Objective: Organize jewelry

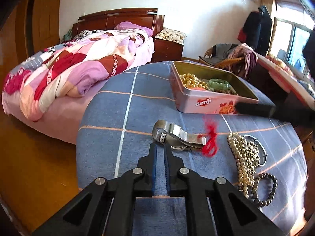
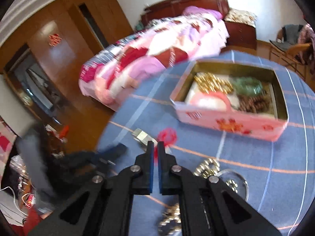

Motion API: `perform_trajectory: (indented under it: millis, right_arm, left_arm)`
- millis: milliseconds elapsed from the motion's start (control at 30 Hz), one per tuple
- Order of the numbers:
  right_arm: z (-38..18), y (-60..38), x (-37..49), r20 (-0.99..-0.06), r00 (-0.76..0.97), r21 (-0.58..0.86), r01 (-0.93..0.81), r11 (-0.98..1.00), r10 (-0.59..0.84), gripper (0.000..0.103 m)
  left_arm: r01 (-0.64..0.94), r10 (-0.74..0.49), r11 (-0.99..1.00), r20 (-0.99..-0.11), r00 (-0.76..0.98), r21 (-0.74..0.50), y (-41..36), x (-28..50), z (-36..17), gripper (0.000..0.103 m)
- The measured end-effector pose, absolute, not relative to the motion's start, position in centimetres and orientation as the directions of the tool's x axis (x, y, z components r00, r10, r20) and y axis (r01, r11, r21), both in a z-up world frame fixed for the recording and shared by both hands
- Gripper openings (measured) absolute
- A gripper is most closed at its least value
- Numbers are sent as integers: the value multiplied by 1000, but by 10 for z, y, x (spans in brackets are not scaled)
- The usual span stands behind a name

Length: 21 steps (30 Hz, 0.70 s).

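Observation:
A pink tin box (image 1: 204,104) sits on the blue checked cloth and holds gold beads (image 1: 192,80), a green bangle (image 1: 219,83) and brown beads. On the cloth lie a silver watch (image 1: 173,135), a red string (image 1: 210,145), a pearl necklace (image 1: 243,157), a silver bangle and a dark bead bracelet (image 1: 265,188). My left gripper (image 1: 160,147) is shut and empty, just in front of the watch. My right gripper (image 2: 156,144) is shut on the red string (image 2: 167,135), which hangs blurred above the cloth; the tin (image 2: 232,122) lies ahead to the right.
A bed with a pink quilt (image 1: 78,66) stands beyond the table's left edge. A wicker chair with clothes (image 1: 232,57) and a desk (image 1: 285,78) are at the right. The right gripper's finger (image 1: 265,110) crosses in front of the tin in the left wrist view.

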State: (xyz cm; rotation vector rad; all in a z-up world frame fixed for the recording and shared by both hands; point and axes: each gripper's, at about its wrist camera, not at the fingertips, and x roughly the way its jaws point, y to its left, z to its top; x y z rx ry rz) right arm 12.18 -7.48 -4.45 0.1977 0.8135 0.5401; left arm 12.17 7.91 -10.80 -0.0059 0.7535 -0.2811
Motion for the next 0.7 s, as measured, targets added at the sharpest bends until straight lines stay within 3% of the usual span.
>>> perform_trajectory:
  millis: [133, 300, 400, 433, 467, 533, 633, 700]
  right_arm:
    - [-15, -79, 119, -583, 620, 347, -394, 851, 525, 6]
    - [-43, -82, 128, -642, 570, 363, -363, 858, 513, 12]
    - [-73, -75, 131, -692, 489, 390, -366, 845, 531, 22]
    - [-81, -68, 131, -712, 472, 367, -380, 849, 519, 32]
    - [-87, -62, 131, -732, 465, 333, -392, 857, 498, 45]
    - [-98, -48, 130, -766, 459, 253, -427, 868, 449, 53]
    - [-113, -32, 135, -804, 445, 161, -474, 865, 394, 51]
    - [-114, -21, 133, -808, 487, 48, -506, 861, 331, 44]
  left_arm:
    - [257, -265, 959, -686, 678, -117, 80, 123, -110, 7]
    - [256, -254, 961, -681, 687, -101, 81, 121, -109, 12]
    - [236, -223, 969, -668, 710, -73, 82, 116, -106, 51]
    - [221, -207, 973, -658, 724, -64, 84, 114, -104, 69]
    - [206, -196, 977, -644, 740, -61, 88, 113, -101, 72]
    - [195, -192, 978, -638, 745, -66, 93, 112, -97, 72]
    - [164, -170, 984, -641, 748, -70, 102, 114, -95, 72]
    - [147, -165, 986, -643, 748, -83, 106, 116, -94, 72]
